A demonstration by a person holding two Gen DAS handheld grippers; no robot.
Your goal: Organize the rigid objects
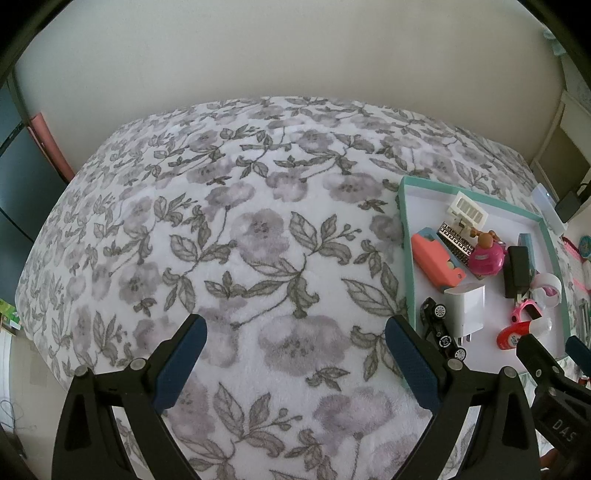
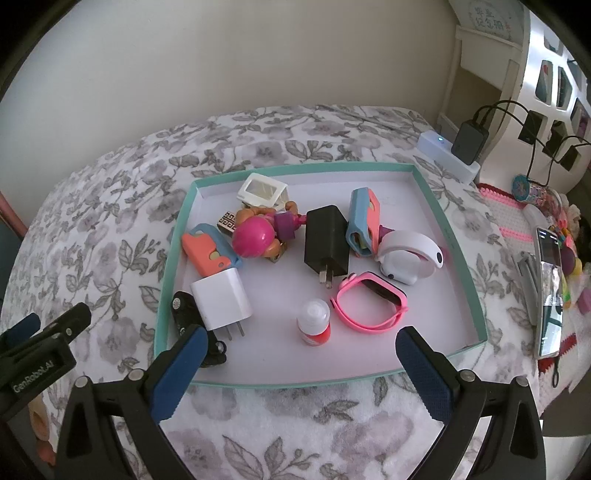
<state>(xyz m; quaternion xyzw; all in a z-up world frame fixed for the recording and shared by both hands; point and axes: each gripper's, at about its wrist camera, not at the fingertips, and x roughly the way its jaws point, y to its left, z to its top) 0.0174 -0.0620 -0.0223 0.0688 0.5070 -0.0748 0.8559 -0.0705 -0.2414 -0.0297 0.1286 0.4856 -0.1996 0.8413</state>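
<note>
In the right wrist view the black toy car (image 2: 192, 325) at seven o'clock in the teal tray (image 2: 465, 258) is mostly hidden, covered by the white charger (image 2: 221, 299) and by the left finger of the right tool (image 2: 297, 349); the patterned block (image 2: 227, 221) shows only a corner behind the pink-headed doll (image 2: 255, 236). In the left wrist view the right tool (image 1: 550, 349) at four o'clock is cut by the frame edge and covers the tray's near corner (image 1: 406, 258), and the red-labelled bottle (image 1: 515, 332) lies partly behind it. The writing on the wall sign (image 2: 489, 18) at one o'clock is too small and blurred to read, and the phone (image 2: 550, 291) screen at three o'clock is a glare.
</note>
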